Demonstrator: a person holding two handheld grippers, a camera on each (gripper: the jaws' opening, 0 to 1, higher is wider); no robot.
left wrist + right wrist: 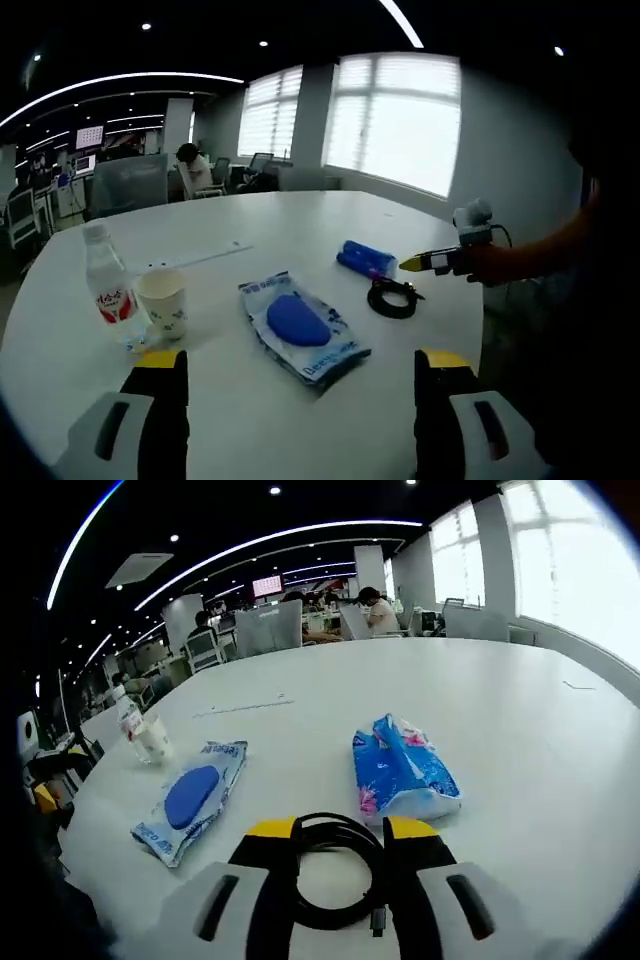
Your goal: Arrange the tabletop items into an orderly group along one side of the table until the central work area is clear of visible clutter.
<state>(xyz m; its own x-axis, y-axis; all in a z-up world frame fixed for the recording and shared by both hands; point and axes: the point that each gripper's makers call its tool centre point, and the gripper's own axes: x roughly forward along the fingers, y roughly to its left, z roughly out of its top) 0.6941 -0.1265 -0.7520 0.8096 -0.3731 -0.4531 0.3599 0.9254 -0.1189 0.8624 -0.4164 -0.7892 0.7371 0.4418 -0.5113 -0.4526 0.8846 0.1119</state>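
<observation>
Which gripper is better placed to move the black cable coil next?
The right gripper, probably. Its jaws already stand on either side of the black cable coil. The left gripper is open, nearer the wet wipes pack.

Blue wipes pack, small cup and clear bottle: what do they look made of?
Flat blue wipes pack: soft plastic film, glossy and crinkled. Small patterned cup: probably paper, matte off-white wall. Clear bottle with red label: likely transparent plastic, since the table shows through it.
</observation>
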